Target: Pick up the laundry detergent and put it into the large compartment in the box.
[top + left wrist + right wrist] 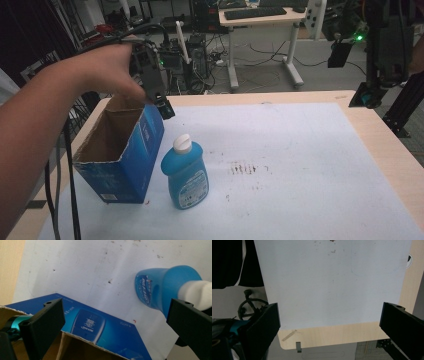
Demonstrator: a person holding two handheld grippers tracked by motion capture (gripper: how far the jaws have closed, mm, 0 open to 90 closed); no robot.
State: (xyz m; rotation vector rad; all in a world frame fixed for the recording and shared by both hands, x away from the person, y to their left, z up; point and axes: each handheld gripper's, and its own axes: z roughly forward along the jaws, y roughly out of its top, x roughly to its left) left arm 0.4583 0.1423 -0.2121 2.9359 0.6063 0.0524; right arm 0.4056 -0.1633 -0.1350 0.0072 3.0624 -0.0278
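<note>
The left hand-held gripper hangs at the upper left of the high view, just above the far right corner of the open blue carton. In the left gripper view its black jaws stand wide apart with nothing between them, so it is released. The carton stands upright on the white sheet that covers the table, at the left of the frame, with its cardboard mouth facing up. That probably makes it the container meant to receive something.

The blue bottle with the white cap stands upright just beside the carton's right wall, lower centre-left in the high view. Whether the two touch is hard to tell. In the left gripper view the bottle sits at the upper right, close to the right jaw, and the carton's printed side fills the lower middle. With the jaws spread and pointed down between the two things, the hold looks like a readiness to take the bottle or the carton's edge.

The right hand-held gripper is also open and empty. It looks down at the bare sheet and the table's near edge, well away from both things.
</note>
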